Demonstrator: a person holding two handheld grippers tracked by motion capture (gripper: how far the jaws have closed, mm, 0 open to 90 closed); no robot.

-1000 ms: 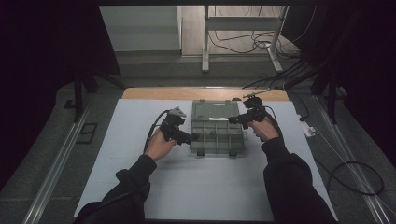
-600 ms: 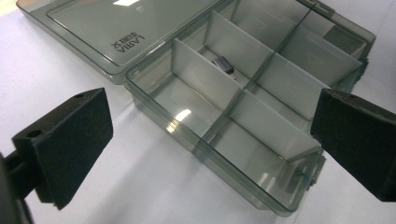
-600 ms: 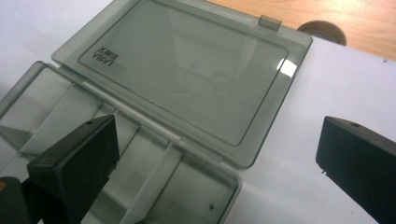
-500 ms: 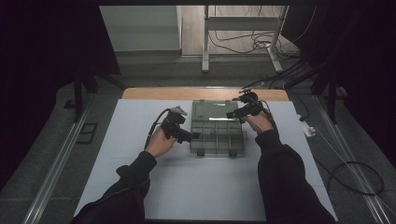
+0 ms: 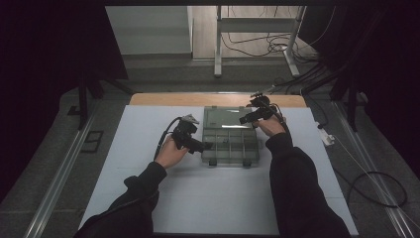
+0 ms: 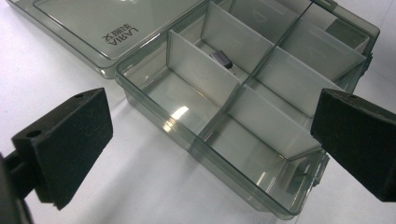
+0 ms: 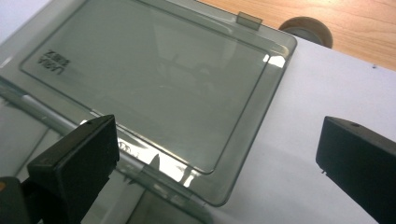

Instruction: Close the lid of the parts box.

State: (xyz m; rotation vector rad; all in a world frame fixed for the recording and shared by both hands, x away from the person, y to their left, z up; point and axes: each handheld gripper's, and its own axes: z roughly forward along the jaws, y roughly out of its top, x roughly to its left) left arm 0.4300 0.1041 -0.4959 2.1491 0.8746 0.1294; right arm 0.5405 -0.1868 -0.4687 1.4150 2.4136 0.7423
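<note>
A clear grey compartment box (image 5: 230,144) lies open on the white table (image 5: 208,198), its lid (image 5: 225,116) flat behind it. In the left gripper view the dividers form several compartments (image 6: 261,88), and one holds a small metal part (image 6: 222,59). My left gripper (image 5: 205,146) is open at the box's left edge, its jaws wide on either side of the box's near corner (image 6: 212,140). My right gripper (image 5: 243,120) hovers open over the lid's right side (image 7: 217,161). The lid (image 7: 154,79) has a latch tab (image 7: 248,18).
A wooden strip (image 5: 163,99) runs along the table's far edge, and a round grey object (image 7: 306,28) sits on it near the lid's corner. A white adapter (image 5: 327,136) and cables (image 5: 376,183) lie right of the table. Metal frame legs (image 5: 218,44) stand behind.
My right gripper has moved away from the person and slightly left, from the box's right side onto the lid's right edge. The left gripper and the box have stayed put.
</note>
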